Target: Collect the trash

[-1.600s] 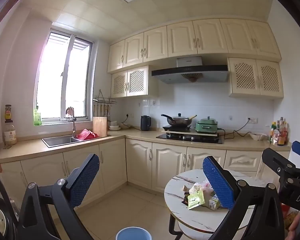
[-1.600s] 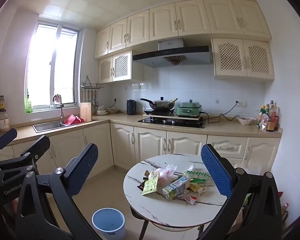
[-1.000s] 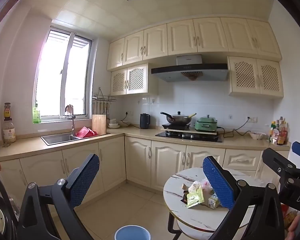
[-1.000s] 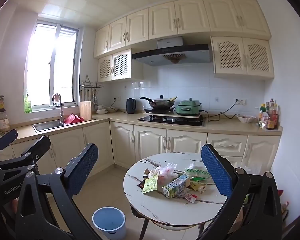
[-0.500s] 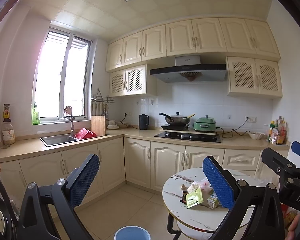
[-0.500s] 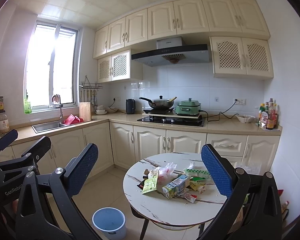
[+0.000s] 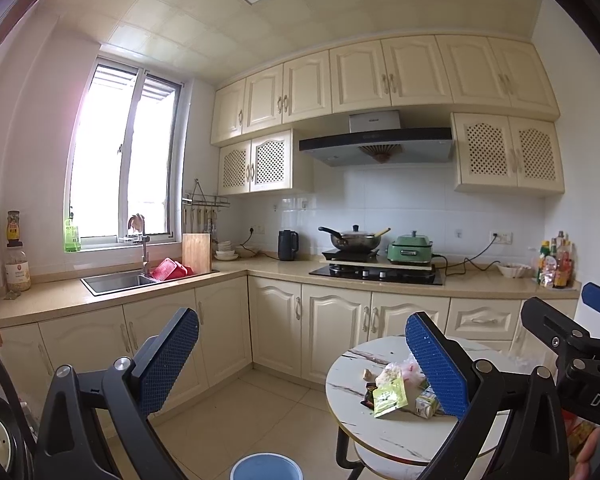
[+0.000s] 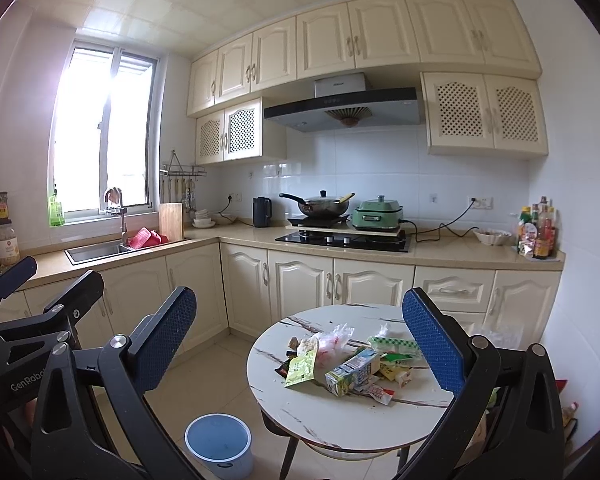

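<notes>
Both my tongs are spread wide and carrying nothing: left gripper (image 7: 300, 364), right gripper (image 8: 300, 344). At my seven o'clock on the floor sits the blue bin (image 8: 219, 443). Ahead at five o'clock, the round table (image 8: 340, 416) holds the trash pile (image 8: 340, 360): light, crinkly wrappers, likely slippery. The carton (image 8: 353, 371) looks stiffer, so I'd pinch its flat sides first.

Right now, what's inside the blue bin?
The bin on the floor beside the table shows a bare blue bottom in the right wrist view, no trash visible. Its near inner wall is hidden by the rim.
</notes>
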`<state>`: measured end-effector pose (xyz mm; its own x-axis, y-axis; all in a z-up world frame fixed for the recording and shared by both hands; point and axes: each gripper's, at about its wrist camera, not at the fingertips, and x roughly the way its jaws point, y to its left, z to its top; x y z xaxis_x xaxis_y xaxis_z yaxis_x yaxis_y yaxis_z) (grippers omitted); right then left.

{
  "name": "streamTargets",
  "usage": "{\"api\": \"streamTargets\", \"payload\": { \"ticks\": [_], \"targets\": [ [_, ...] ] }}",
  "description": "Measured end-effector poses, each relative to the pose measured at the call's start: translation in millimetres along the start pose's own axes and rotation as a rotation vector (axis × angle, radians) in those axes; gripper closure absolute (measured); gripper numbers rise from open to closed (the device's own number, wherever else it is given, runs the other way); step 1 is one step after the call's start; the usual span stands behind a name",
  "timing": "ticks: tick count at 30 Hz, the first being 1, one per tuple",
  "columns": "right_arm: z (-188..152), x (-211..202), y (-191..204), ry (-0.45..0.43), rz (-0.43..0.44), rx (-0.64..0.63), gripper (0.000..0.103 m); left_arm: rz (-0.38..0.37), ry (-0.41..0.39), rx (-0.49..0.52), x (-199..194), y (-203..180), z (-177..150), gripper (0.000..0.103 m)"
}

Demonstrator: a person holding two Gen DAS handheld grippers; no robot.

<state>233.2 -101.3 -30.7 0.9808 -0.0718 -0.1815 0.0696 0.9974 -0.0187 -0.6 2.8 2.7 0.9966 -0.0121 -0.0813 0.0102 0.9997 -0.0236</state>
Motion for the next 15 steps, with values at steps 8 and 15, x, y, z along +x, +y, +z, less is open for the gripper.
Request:
{"api": "streamTargets", "payload": {
  "ticks": [8,15],
  "targets": [
    [-0.1,1.3,0.6,0.002,0.000,0.000,0.000,0.000,-0.002,0.000,-0.4,0.1,0.2,0.001],
    [0.1,1.5,0.5,0.002,0.001,0.002,0.000,-0.001,0.001,0.005,0.5,1.5,-0.4,0.001]
  ]
}}
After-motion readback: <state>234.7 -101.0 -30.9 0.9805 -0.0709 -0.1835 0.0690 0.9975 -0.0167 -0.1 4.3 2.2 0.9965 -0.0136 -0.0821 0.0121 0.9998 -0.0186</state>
